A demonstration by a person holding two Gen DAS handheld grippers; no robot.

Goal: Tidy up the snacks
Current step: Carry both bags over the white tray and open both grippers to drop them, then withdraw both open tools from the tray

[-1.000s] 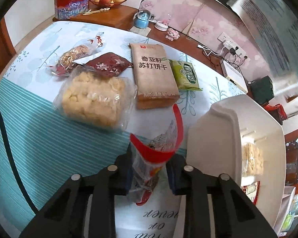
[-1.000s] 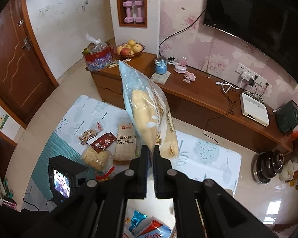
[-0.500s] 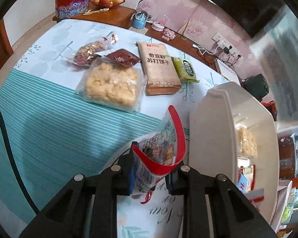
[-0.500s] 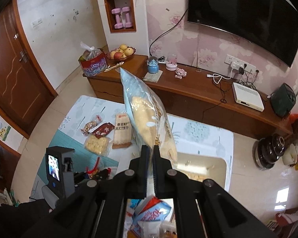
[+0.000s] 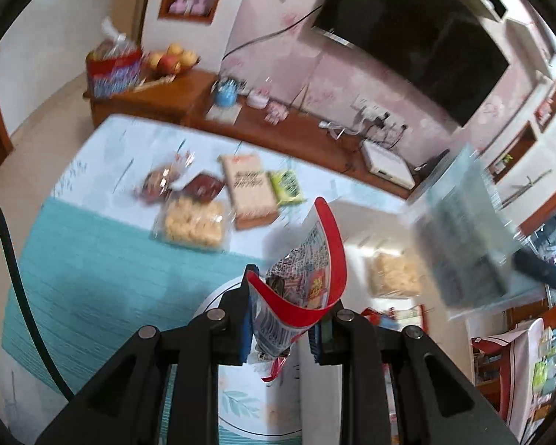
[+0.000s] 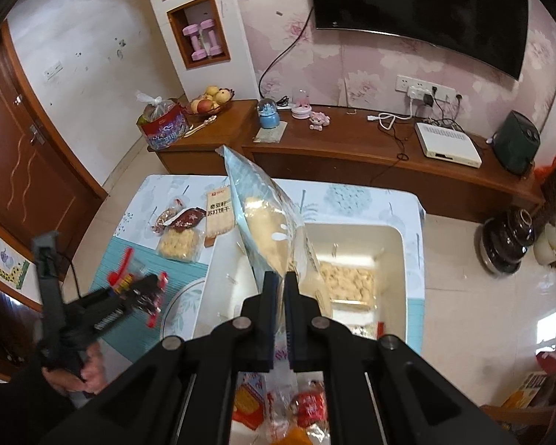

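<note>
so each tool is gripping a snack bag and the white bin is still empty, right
Not quite: the white bin already holds snacks, as the right wrist view shows. The rest stands: the left tool grips a red-edged bag, the right tool a clear bag.

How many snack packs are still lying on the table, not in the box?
5, in a cluster: a clear twisted bag, a dark red pack, a yellow puffs bag, a tan cracker pack and a green pack. The held bag may hide others.

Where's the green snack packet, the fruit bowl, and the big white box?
green snack packet [image 5: 286,187], left wrist view, packet's middle.
fruit bowl [image 6: 212,102], right wrist view, the piled fruit.
big white box [image 6: 391,248], right wrist view, inner right wall.
</note>
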